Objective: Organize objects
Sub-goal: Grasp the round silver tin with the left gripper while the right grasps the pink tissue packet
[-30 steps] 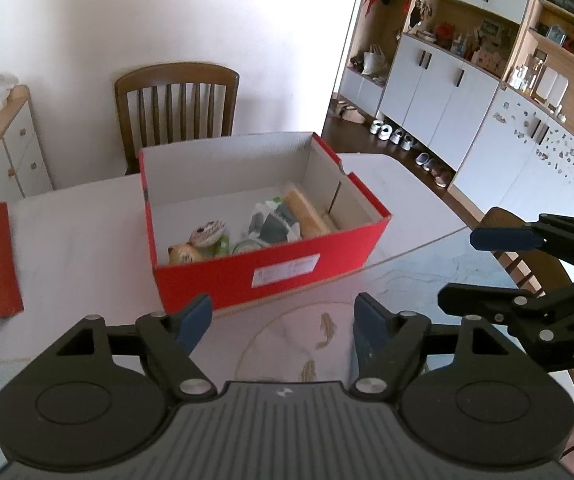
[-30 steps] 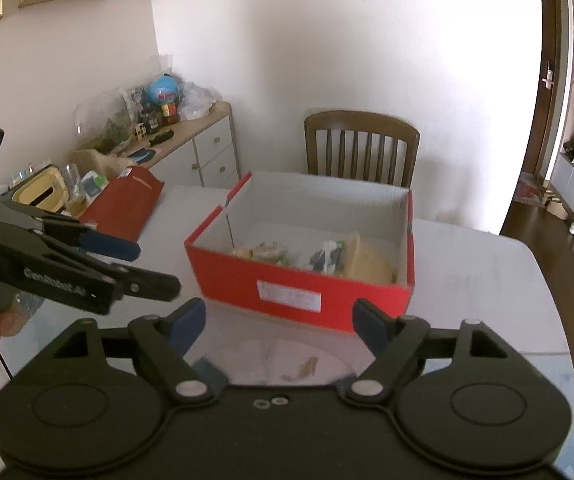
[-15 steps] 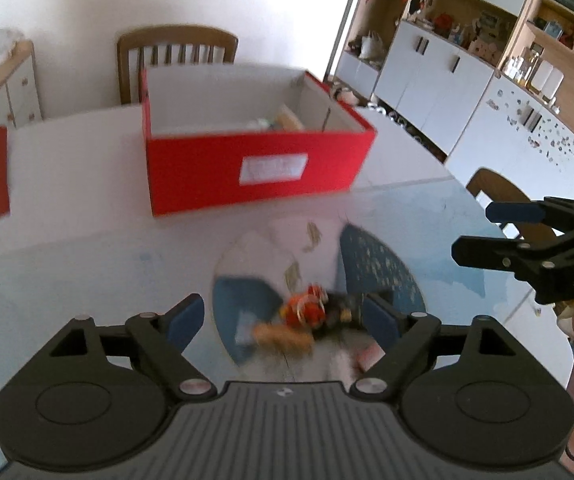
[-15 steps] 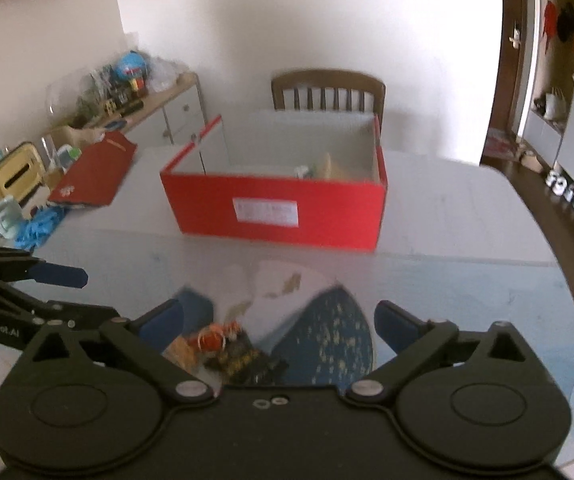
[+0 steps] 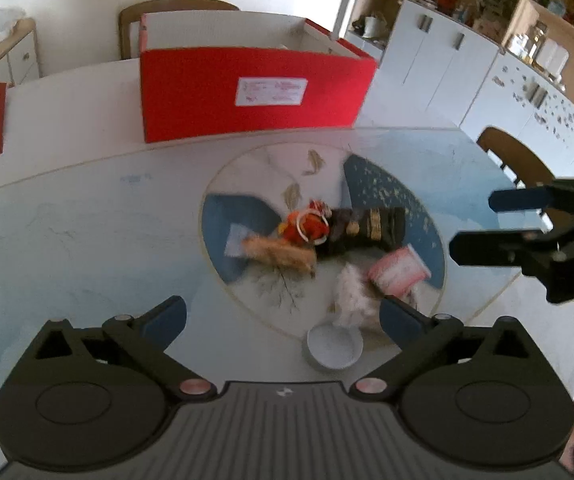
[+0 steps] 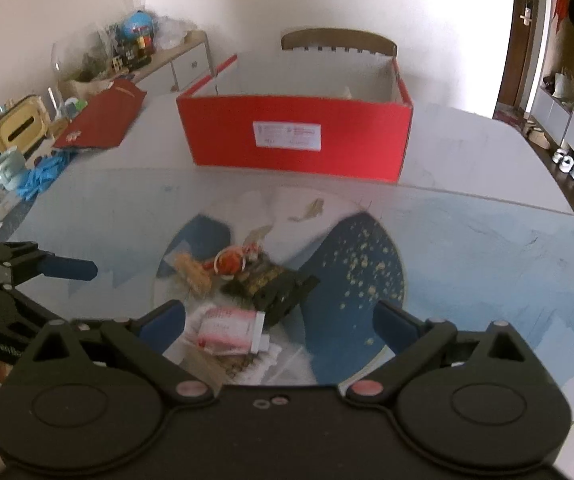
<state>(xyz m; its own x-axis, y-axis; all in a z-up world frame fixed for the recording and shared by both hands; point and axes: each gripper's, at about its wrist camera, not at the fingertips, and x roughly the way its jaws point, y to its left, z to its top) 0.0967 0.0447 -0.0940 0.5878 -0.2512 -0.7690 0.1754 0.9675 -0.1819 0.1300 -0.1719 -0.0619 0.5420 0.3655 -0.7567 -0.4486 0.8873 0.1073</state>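
Both grippers empty: left gripper [image 5: 283,314] opening, right gripper [image 6: 279,318] wide. Pile [image 5: 327,236] on worktop, near side of red box [image 5: 255,96]. Pink pack [image 6: 229,330], long axis crosswise (blurred), probably nearest right gripper.

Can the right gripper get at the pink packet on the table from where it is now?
Probably yes. The pink packet lies on top of the small pile, just ahead of the right gripper, whose fingers stand wide apart and empty. Nothing covers it; the black pouch only lies beside it.
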